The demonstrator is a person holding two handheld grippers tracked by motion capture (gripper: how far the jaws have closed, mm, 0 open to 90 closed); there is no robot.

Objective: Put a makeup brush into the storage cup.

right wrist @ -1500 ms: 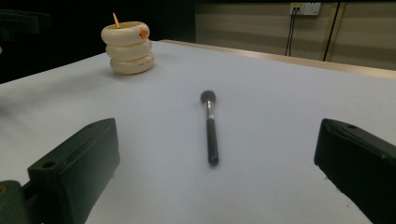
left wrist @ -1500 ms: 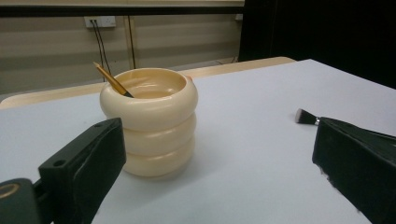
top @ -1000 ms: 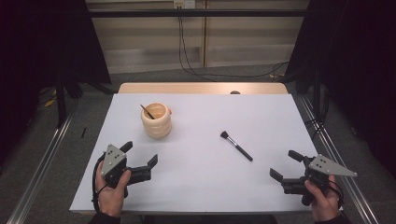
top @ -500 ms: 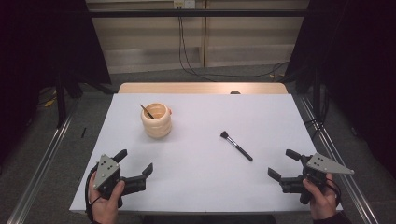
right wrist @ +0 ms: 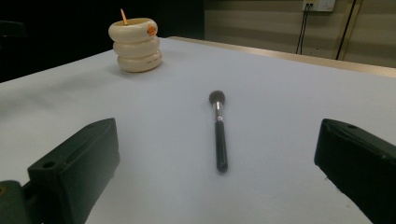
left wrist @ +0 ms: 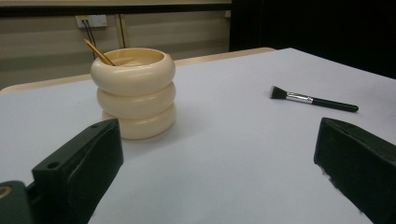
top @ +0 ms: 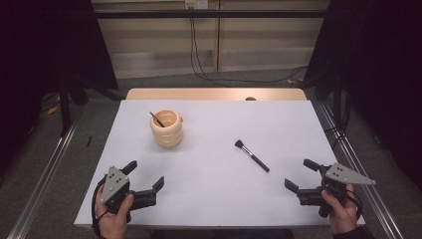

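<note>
Jaws wide on both: our left gripper and right gripper rest empty at the near tabletop edge. We see the brush lying flat ahead of the right gripper, well apart from the holder, which has a stick in it.

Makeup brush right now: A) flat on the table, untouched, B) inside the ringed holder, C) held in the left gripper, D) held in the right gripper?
A: the brush lies flat on the table, apart from the holder and ahead of the open right gripper.
</note>
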